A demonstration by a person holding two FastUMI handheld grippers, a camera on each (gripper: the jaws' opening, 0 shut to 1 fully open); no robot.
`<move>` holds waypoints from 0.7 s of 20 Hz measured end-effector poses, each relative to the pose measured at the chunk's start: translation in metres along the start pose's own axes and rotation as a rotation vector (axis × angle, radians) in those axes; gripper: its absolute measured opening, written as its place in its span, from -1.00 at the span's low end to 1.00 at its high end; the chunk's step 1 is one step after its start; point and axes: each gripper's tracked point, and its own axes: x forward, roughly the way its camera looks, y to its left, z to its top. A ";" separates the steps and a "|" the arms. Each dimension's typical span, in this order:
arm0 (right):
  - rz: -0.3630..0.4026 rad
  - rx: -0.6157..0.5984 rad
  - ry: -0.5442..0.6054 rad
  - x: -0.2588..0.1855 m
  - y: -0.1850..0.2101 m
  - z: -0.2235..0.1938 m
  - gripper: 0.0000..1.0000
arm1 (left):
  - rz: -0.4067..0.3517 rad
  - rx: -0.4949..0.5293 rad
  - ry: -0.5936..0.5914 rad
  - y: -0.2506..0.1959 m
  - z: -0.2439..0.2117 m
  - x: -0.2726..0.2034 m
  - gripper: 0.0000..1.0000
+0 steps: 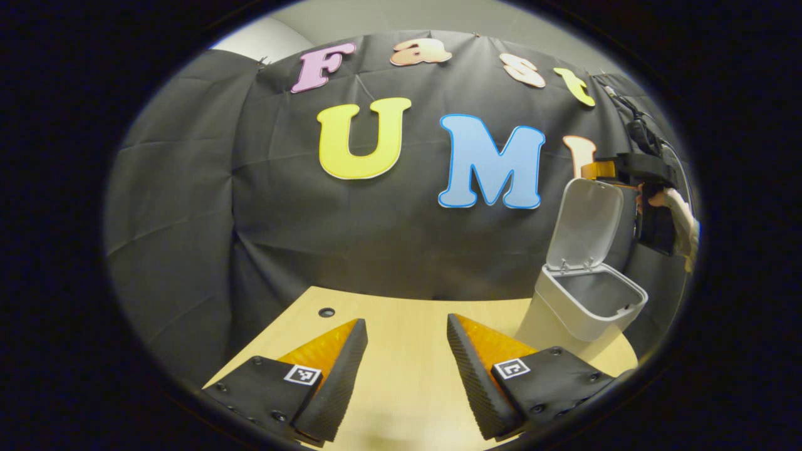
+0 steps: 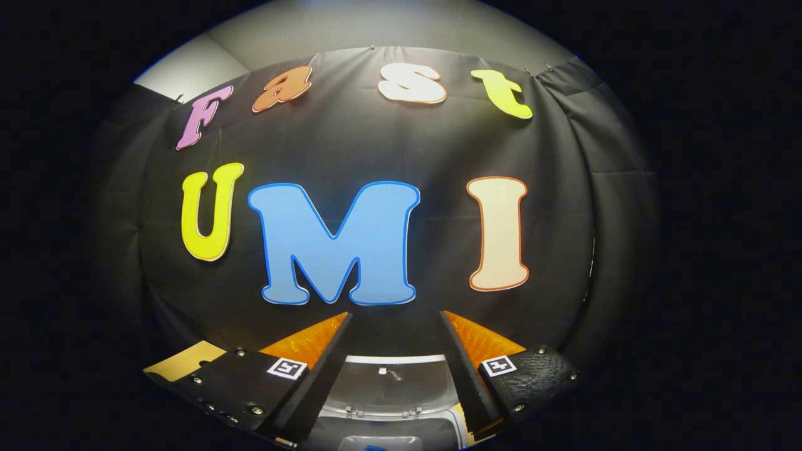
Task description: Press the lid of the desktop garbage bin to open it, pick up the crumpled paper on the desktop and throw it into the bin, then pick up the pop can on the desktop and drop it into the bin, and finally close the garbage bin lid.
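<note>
The left claw gapes wide and empty above the worktop. The right claw hangs open, empty, over the raised lid of the garbage bin by the worktop's far right edge.

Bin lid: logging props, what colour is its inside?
White to pale grey, plain; the raised bin lid shows best in the left gripper view.
</note>
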 end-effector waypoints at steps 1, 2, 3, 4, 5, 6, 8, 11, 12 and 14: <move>0.003 0.005 0.009 -0.003 0.002 0.000 0.72 | -0.001 -0.002 0.001 0.001 0.000 0.001 0.83; 0.006 0.008 0.018 -0.004 0.001 -0.001 0.72 | -0.002 -0.004 0.001 0.000 -0.001 0.001 0.77; 0.011 0.009 0.032 -0.007 0.001 -0.002 0.72 | -0.005 -0.005 0.002 -0.001 0.000 0.001 0.73; 0.016 0.010 0.044 -0.015 0.001 -0.005 0.72 | -0.009 -0.004 0.002 -0.003 0.000 0.001 0.70; 0.021 0.012 0.058 -0.021 0.000 -0.007 0.72 | -0.014 -0.002 0.001 -0.005 0.000 0.002 0.70; 0.026 0.015 0.073 -0.025 0.001 -0.010 0.73 | -0.019 0.001 0.000 -0.007 0.000 0.002 0.70; 0.037 0.024 0.104 -0.038 0.001 -0.016 0.73 | -0.030 0.004 -0.001 -0.011 0.000 0.003 0.70; 0.059 0.023 0.156 -0.055 0.002 -0.027 0.73 | -0.049 0.006 0.000 -0.019 0.000 0.005 0.69; 0.068 0.022 0.179 -0.059 0.002 -0.032 0.73 | -0.055 0.006 0.000 -0.021 0.000 0.006 0.69; 0.084 0.021 0.234 -0.075 0.002 -0.046 0.73 | -0.066 0.005 0.001 -0.026 0.000 0.006 0.69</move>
